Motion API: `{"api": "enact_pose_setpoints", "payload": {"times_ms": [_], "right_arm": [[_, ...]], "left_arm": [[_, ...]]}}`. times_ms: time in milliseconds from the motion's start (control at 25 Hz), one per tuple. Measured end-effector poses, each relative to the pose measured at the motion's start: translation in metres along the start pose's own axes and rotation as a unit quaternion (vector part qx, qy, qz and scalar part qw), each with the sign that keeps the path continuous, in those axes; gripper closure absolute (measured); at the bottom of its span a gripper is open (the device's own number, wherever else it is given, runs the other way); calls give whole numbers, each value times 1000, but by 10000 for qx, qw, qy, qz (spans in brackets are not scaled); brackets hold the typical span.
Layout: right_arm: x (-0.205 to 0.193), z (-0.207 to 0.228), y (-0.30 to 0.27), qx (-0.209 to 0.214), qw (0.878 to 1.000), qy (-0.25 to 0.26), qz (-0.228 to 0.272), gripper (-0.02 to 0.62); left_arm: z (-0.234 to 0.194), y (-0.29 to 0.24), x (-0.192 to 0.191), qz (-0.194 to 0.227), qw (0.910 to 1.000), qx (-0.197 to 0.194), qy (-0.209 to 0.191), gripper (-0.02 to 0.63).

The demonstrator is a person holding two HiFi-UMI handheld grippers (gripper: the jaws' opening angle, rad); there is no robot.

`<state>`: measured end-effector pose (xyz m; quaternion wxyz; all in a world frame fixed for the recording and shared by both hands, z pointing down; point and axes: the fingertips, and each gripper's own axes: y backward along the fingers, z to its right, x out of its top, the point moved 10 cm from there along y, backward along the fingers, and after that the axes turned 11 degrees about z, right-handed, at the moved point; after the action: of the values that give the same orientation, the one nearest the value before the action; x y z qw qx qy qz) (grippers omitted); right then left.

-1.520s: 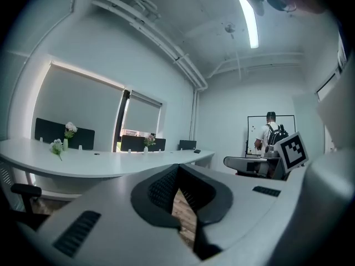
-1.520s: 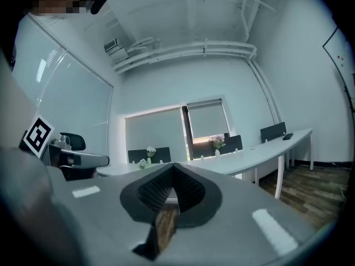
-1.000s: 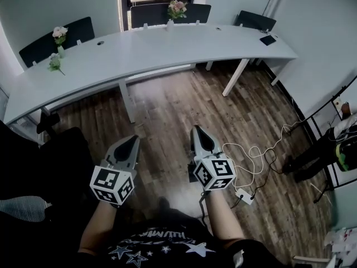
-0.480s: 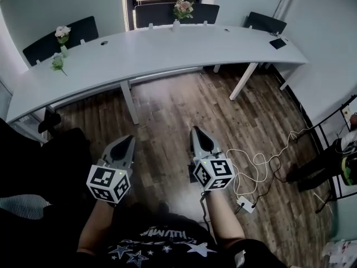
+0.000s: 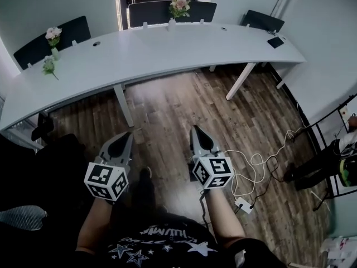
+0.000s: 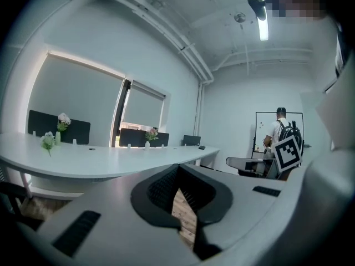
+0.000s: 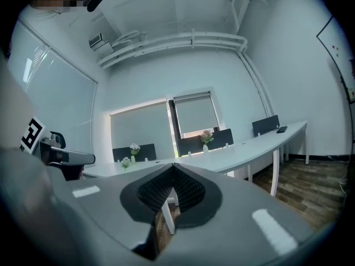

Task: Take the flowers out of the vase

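Note:
A small vase (image 5: 55, 53) holding white-pink flowers (image 5: 53, 34) stands at the left end of the long white table (image 5: 167, 49). A loose flower sprig (image 5: 49, 66) lies beside it. A second vase of pink flowers (image 5: 179, 5) stands at the table's far middle edge. My left gripper (image 5: 125, 136) and right gripper (image 5: 197, 130) hover over the wooden floor, well short of the table, both shut and empty. In the left gripper view the vase flowers (image 6: 63, 119) and sprig (image 6: 47, 141) show far off at left. The right gripper view shows the same flowers (image 7: 135, 148) beyond its shut jaws.
Black chairs (image 5: 53, 35) line the table's far side. A dark flat device (image 5: 275, 42) lies at the table's right end. A white cable and power strip (image 5: 244, 197) lie on the floor to the right. A person with a backpack (image 6: 282, 133) stands by a whiteboard.
Both grippers have moved a little across the floor, and the table has shifted left in the head view. Their jaws stay shut throughout.

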<state>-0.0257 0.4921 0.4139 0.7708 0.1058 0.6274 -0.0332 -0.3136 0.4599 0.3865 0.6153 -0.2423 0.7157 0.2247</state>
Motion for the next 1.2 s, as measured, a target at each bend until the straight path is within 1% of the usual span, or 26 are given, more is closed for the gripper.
{"api": "enact_pose_setpoints", "payload": {"times_ms": [120, 400, 720, 960, 1080, 1200], "right_arm": [[-1, 9, -21, -144, 9999, 21, 30, 592], [-4, 28, -78, -349, 9994, 66, -7, 592], [-3, 43, -162, -528, 9985, 133, 17, 592], [-2, 50, -213, -596, 9980, 201, -68, 592], [-1, 52, -236, -622, 9977, 272, -55, 592], [-1, 58, -254, -713, 9969, 316, -39, 592]], "left_arm": [[-13, -26, 1, 18, 9998, -138, -134, 597], [-56, -88, 2, 41, 9995, -325, 8, 597], [-114, -165, 8, 5, 9985, -548, 74, 597], [-149, -208, 11, -47, 9978, -637, 167, 597], [-169, -226, 12, -19, 9974, -660, 280, 597], [-182, -246, 13, 8, 9968, -747, 300, 597]]}}
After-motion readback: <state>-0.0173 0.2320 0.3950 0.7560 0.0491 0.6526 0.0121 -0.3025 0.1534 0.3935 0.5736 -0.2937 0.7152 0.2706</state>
